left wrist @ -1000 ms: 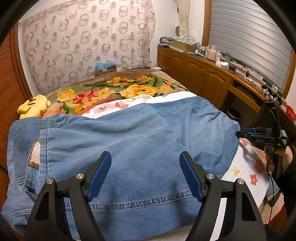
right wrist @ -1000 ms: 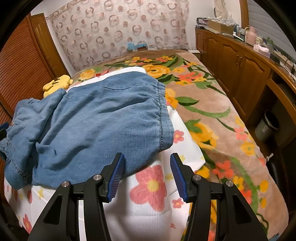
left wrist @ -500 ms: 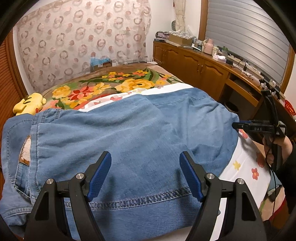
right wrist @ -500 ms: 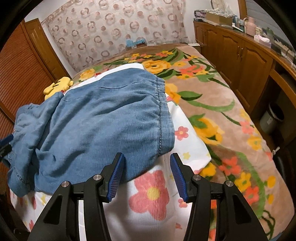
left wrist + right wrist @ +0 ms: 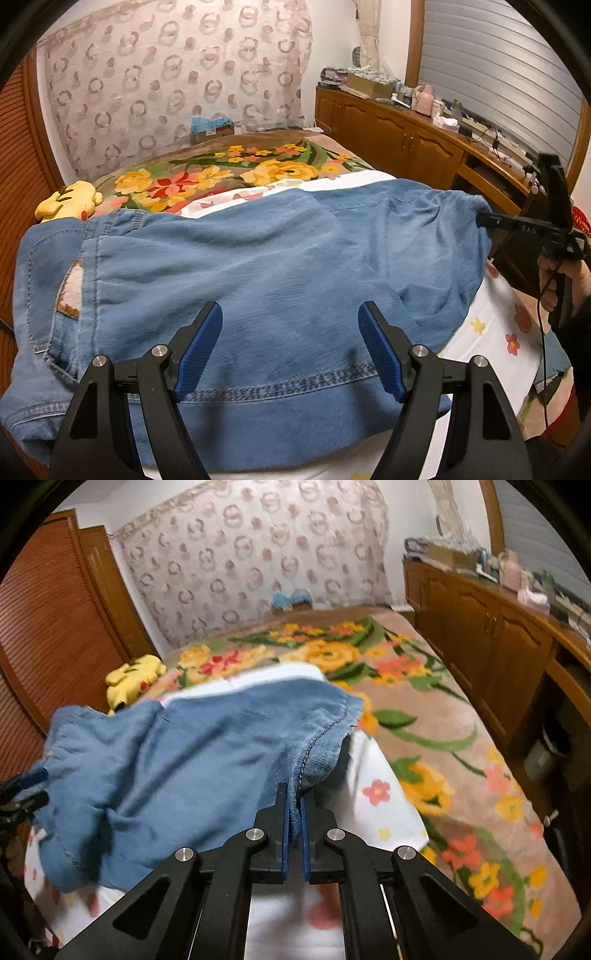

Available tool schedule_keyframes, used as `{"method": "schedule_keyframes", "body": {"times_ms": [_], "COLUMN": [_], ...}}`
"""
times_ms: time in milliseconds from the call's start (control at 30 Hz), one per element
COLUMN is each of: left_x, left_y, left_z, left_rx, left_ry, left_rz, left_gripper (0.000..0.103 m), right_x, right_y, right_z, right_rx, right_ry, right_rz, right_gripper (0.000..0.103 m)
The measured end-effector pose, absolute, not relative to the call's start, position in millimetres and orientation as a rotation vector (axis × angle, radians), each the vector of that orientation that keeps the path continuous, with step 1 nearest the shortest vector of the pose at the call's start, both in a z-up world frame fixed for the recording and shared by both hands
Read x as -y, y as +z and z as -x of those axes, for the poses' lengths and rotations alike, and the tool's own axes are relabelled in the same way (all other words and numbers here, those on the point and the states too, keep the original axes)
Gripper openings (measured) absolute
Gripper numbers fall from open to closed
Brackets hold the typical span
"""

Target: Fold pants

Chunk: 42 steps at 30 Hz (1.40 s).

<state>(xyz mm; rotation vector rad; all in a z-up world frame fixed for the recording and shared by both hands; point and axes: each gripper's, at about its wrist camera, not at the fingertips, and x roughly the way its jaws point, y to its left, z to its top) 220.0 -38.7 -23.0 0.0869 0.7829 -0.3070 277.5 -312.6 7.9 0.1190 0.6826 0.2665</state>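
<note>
Across the middle of both views, the blue denim pants (image 5: 258,280) lie spread on a white flowered sheet (image 5: 384,797) over the floral blanket (image 5: 424,709) of the bed. At lower centre of the right wrist view, the right gripper (image 5: 294,808) has just closed, its pads pinching the stitched hem corner of the pants, which lifts off the sheet there. At the bottom of the left wrist view, the left gripper (image 5: 290,343) stands wide with nothing between its pads, above the near hem band. To the right of the pants the blanket lies bare up to the bed's edge. A wooden cabinet (image 5: 491,635) with a cluttered top runs along the right of the frame. A yellow plush toy (image 5: 135,677) sits at the pants' far left end, beside the slatted wooden door (image 5: 48,620). A patterned curtain (image 5: 173,81) fills the upper frame behind the bed.
</note>
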Motion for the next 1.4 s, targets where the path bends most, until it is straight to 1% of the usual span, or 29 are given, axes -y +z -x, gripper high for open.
{"method": "schedule_keyframes", "body": {"times_ms": [267,567,733,933,967,1000,1067,1133,1167,1200,1267,1400], "left_x": [5.6,-39.8,-66.1,-83.0,-84.3,-85.5,-86.4,-86.8,-86.3,-85.7,-84.0,-78.9], "left_y": [-14.4,-0.4,0.4,-5.8,-7.1,-8.8,-12.3,-16.2,-17.7,-20.0,-23.9,-28.6], "left_z": [-207.6,-182.4,-169.8,-166.0,-166.4,-166.5,-168.4,-172.5,-173.9,-175.7,-178.2,-183.1], "left_rx": [-0.747,-0.695,-0.683,-0.692,-0.695,-0.699,-0.707,-0.716,-0.719,-0.724,-0.731,-0.745], "left_ry": [-0.269,-0.193,-0.146,-0.113,-0.110,-0.108,-0.106,-0.107,-0.109,-0.111,-0.116,-0.133], "left_rz": [-0.050,-0.014,0.008,0.022,0.022,0.023,0.028,0.032,0.034,0.035,0.036,0.037], "left_gripper": [0.077,0.077,0.077,0.077,0.077,0.077,0.077,0.077,0.077,0.077,0.077,0.077], "right_x": [267.1,174.1,121.7,77.3,75.0,72.8,73.8,70.8,72.3,74.4,80.4,83.7], "right_y": [55.8,106.8,113.2,75.9,69.2,64.4,55.9,55.4,55.4,55.7,61.6,65.0], "right_z": [-260.3,-239.2,-228.7,-234.6,-237.2,-241.2,-243.5,-247.5,-249.1,-250.4,-256.7,-260.1], "right_rx": [-0.569,-0.449,-0.422,-0.528,-0.554,-0.571,-0.592,-0.608,-0.611,-0.611,-0.605,-0.603], "right_ry": [0.370,0.592,0.741,0.829,0.830,0.828,0.830,0.837,0.836,0.832,0.825,0.772], "right_rz": [-0.044,0.077,0.147,0.208,0.213,0.221,0.229,0.228,0.231,0.232,0.225,0.228], "right_gripper": [0.004,0.004,0.004,0.004,0.007,0.014,0.024,0.026,0.028,0.033,0.037,0.037]}}
